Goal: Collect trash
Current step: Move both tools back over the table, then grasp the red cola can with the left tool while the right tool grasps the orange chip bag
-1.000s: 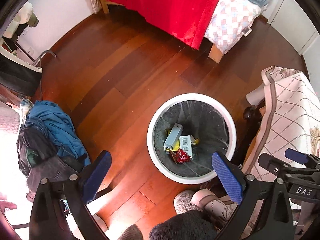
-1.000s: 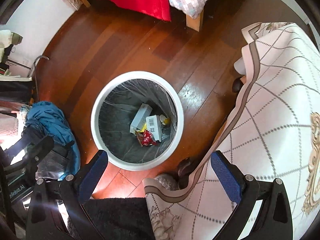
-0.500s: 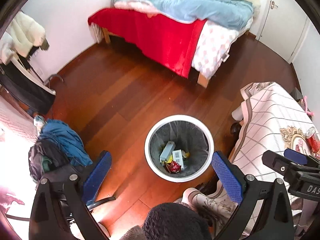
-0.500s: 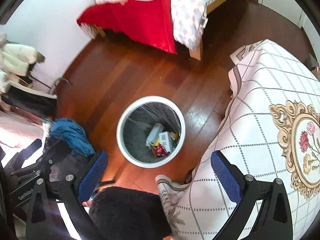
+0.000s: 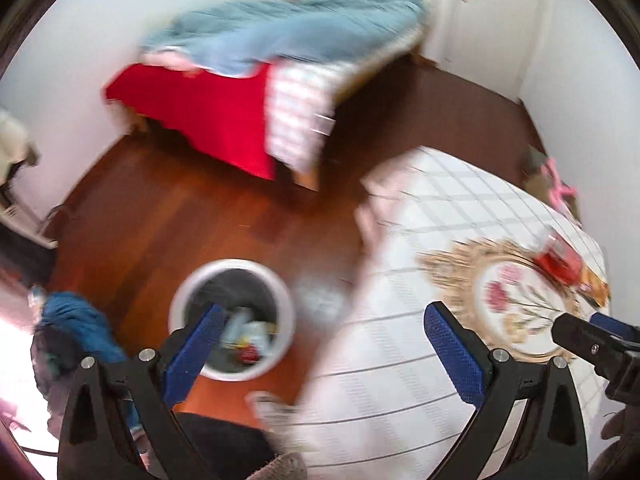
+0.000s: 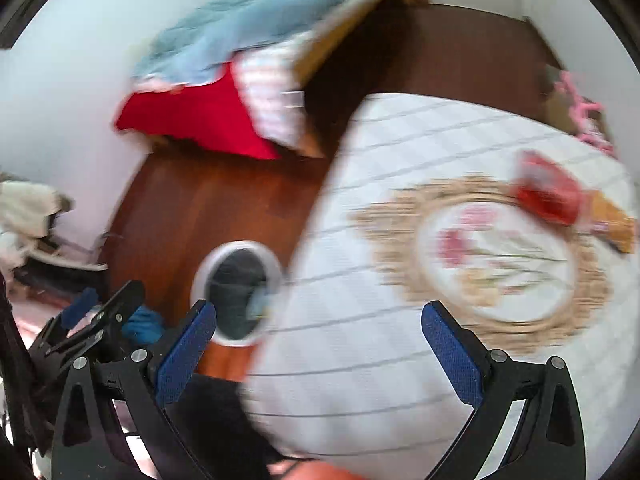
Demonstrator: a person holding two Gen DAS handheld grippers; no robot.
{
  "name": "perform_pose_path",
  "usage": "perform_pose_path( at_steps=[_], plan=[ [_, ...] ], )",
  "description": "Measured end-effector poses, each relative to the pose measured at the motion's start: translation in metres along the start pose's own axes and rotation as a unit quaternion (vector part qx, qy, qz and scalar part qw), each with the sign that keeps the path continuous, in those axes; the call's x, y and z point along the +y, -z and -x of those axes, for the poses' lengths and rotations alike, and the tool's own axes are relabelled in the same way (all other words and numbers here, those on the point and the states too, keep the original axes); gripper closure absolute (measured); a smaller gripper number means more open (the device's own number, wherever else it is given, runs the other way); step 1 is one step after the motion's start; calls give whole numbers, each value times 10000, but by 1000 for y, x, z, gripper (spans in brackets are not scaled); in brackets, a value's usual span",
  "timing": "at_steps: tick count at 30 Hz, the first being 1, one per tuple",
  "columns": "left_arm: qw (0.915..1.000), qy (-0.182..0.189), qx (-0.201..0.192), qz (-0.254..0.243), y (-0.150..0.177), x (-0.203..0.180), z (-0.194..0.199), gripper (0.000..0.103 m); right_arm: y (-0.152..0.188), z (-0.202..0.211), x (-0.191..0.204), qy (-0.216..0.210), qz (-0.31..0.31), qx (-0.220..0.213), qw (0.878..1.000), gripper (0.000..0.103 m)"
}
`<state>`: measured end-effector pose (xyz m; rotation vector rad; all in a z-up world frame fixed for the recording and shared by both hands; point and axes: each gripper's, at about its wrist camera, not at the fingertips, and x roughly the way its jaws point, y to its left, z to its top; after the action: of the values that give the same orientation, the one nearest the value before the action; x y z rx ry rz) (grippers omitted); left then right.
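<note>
Both views are motion-blurred. A white round trash bin (image 5: 188, 294) with a dark liner stands on the wood floor and holds several wrappers (image 5: 246, 334); it also shows in the right wrist view (image 6: 206, 266). A red wrapper (image 5: 560, 258) and an orange one (image 5: 596, 286) lie on the table's far right; the right wrist view shows them too, red (image 6: 548, 196) and orange (image 6: 616, 220). My left gripper (image 5: 324, 354) is open and empty, high above bin and table edge. My right gripper (image 6: 320, 350) is open and empty above the table.
A table under a white checked cloth (image 5: 400, 360) with a floral medallion (image 6: 500, 256) fills the right. A bed (image 5: 224, 108) with red and blue covers stands at the back. Blue clothes (image 5: 76, 320) are piled on the left. A pink object (image 5: 558, 184) sits beyond the table.
Both grippers have lifted away from the bin and swung right toward the table. The bin looks smaller and lower left; the tabletop and its red wrapper have come into view.
</note>
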<state>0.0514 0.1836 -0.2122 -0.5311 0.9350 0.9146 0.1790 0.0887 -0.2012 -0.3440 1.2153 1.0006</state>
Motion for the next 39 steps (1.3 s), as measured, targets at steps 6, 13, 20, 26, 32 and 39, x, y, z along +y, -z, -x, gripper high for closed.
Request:
perform_pose_path(
  at_steps=[6, 13, 20, 26, 32, 39],
  plan=[
    [9961, 511, 575, -433, -11, -129, -61, 0, -27, 4, -173, 1269, -979, 278, 9867, 0],
    [9804, 1355, 1384, -371, -49, -224, -100, 0, -46, -9, -366, 1405, -2799, 367, 9490, 0],
    [9498, 1774, 2483, 695, -65, -281, -152, 1, -58, -46, -427, 1256, -3498, 369, 9276, 8],
    [9366, 1747, 2787, 1206, -63, -292, -190, 2, -67, -61, -434, 1314, -3499, 303, 9270, 10],
    [9497, 1872, 2293, 1023, -64, -298, -185, 15, -66, -64, -422, 1602, -3211, 302, 9329, 17],
    [9690, 1812, 1679, 26, -78, -301, -158, 47, -55, -52, -408, 1754, -2869, 104, 9417, 79]
  ],
)
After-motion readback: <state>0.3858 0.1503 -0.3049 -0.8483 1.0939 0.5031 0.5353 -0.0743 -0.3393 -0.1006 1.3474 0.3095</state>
